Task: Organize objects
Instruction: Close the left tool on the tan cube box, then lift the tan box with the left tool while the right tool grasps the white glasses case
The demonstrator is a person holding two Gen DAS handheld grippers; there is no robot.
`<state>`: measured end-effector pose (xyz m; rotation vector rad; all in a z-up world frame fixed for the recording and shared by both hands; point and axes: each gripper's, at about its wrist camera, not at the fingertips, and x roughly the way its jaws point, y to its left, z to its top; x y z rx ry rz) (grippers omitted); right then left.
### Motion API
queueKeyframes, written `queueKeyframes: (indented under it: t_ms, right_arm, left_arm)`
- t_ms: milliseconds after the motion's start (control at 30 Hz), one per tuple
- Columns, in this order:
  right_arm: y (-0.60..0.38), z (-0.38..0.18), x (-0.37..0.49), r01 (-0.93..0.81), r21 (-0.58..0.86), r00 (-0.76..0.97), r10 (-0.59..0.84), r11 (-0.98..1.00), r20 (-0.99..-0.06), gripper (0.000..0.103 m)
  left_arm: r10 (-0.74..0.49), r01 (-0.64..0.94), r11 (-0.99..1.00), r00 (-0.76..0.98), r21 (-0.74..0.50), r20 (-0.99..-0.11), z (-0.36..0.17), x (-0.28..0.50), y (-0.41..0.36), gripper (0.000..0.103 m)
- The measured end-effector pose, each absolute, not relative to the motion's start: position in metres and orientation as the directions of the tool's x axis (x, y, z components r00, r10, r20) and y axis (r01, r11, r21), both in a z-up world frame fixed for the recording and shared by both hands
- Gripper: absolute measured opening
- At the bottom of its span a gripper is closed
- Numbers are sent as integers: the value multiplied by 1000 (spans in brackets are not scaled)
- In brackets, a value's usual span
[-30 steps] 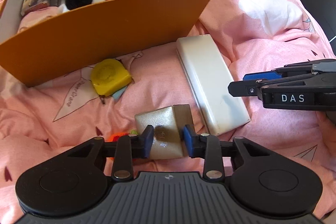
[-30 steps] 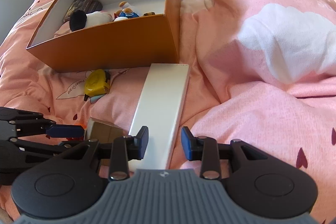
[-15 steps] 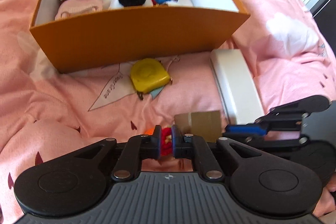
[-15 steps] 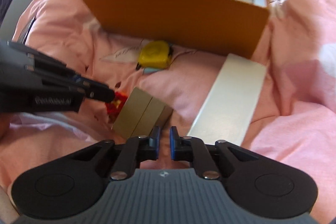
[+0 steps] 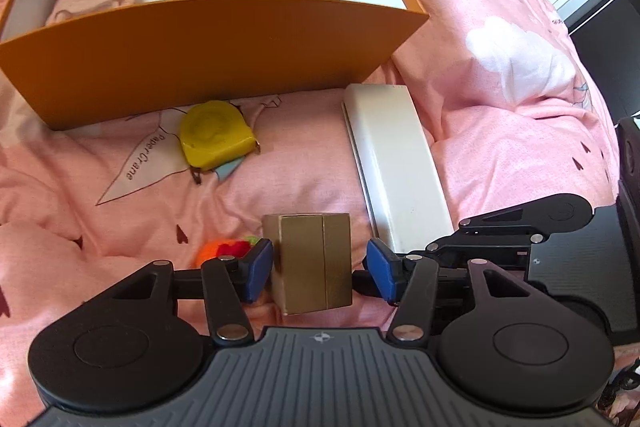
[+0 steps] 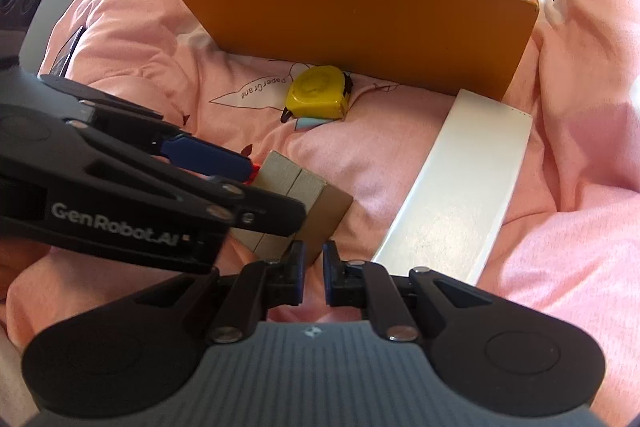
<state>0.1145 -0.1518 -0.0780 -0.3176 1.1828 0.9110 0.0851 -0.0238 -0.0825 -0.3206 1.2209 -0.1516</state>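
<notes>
Gold-brown and boxy, the small cardboard carton (image 5: 312,263) lies on the pink bed quilt (image 5: 304,171) in the left wrist view, its long axis running away from the camera toward the orange open-topped storage box (image 5: 208,55). It sits between the blue pads of the left gripper (image 5: 320,269), whose jaws have just been opening; the left pad is at the carton's side, the right pad stands clear. An orange-and-red fuzzy toy (image 5: 226,250) is half hidden behind the left finger. The right gripper (image 5: 362,283) reaches in from the right, its tips hidden.

From the right wrist, the carton (image 6: 296,203) lies diagonally, partly covered by the left gripper (image 6: 224,167). The right gripper (image 6: 313,277) is nearly closed, holding nothing, just beside the carton's near corner.
</notes>
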Motion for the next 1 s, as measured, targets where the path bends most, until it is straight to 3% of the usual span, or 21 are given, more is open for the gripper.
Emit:
queueKeyframes:
  t_ms: [367,633,767,1000]
  right_arm:
    - [-153,-77,112,-746,228,88,432,626,-898,10]
    - [-164,-67,112,-738,205,112,416,643,-902,13]
    - [-181,-52,120,-713,173,174,411,679,-895,17]
    - [-201,-57,169,-548,208,219,378,810,-899,35]
  left_arm:
    - [-205,-74,969,282,-234,-937,-97,97,-37,60]
    - [-209,-61,970,284,-235,-936,-97,98,-40,56]
    - [-222,-61,966,300,-251,-928,-93,96,-35,55]
    - [-234,-61,960,365,-273,-901,-76,99,-25,55]
